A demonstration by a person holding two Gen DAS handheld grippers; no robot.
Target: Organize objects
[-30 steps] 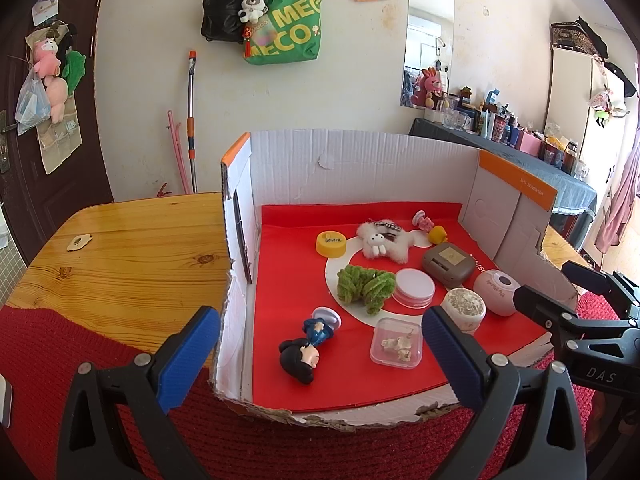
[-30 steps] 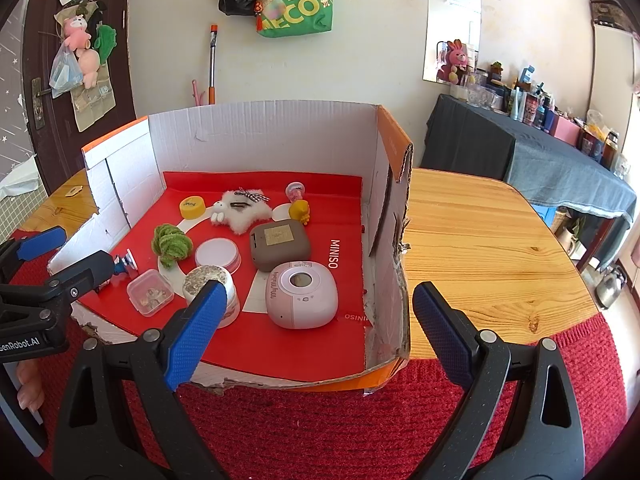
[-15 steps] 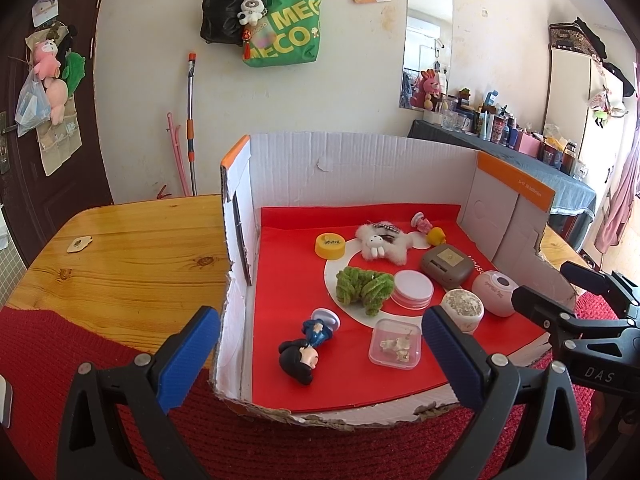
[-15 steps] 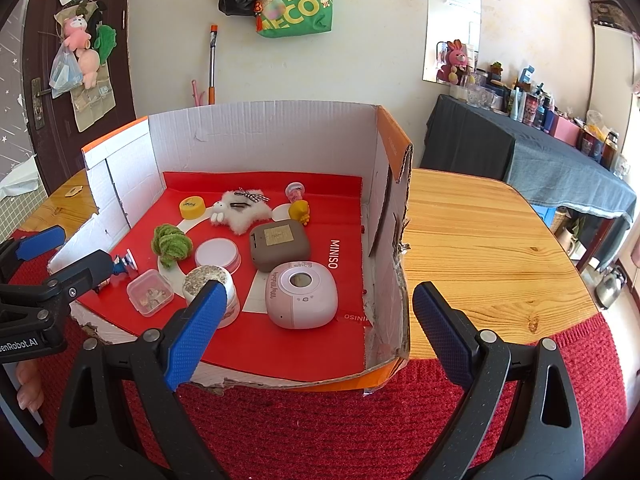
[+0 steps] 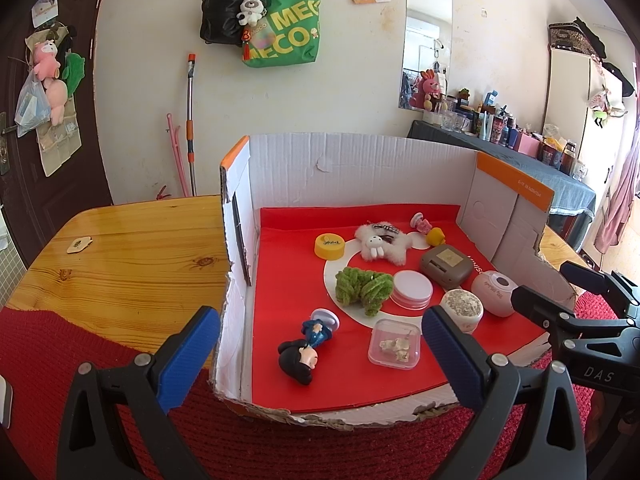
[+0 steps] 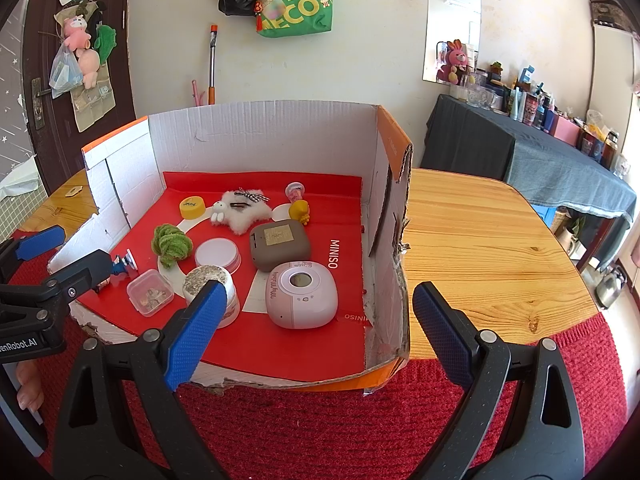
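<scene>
Being held wide apart and empty, the left gripper (image 5: 316, 354) and right gripper (image 6: 316, 330) are being kept near the cardboard box (image 5: 360, 168).

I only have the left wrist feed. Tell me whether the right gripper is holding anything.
Observer: No. The right wrist view shows the right gripper open and empty, in front of the cardboard box.
Operator: Read me the print on the red liner.
Observer: It says MINISO, just right of the grey case.
Operator: Report what lies past the box's right wall.
Observer: The wooden table stretches on to the right, and what looks like a metal kettle stands on the floor beyond its corner.
</scene>
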